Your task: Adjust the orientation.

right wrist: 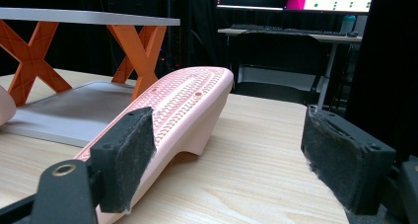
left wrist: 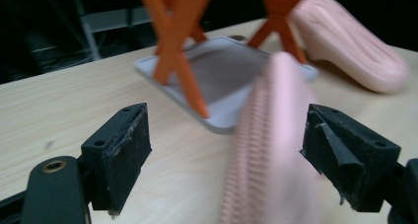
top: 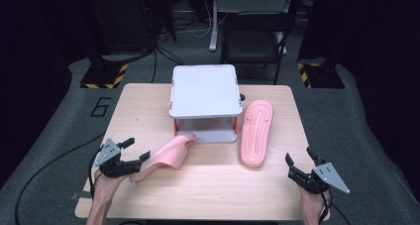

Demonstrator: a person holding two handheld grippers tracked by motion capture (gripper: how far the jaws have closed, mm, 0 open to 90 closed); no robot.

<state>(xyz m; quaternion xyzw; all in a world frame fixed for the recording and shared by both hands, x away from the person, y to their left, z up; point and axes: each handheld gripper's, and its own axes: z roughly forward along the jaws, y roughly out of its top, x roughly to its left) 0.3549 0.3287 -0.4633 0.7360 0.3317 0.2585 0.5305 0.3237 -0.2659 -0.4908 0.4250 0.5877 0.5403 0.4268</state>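
Note:
Two pink slippers are on the wooden table. One slipper lies sole up to the right of the rack; in the right gripper view this slipper reaches back from beside the left pad. My right gripper stands open just short of its near end, with nothing between the pads. The other slipper is tilted on edge, its toe by the rack's lower tray. My left gripper is open around its near end; the blurred slipper stands between the pads, close to the right one.
A grey two-tier rack on orange X legs stands at the back middle of the table, its lower tray facing me. Cables trail off both front corners. Beyond the table are a dark floor, a stand and a desk.

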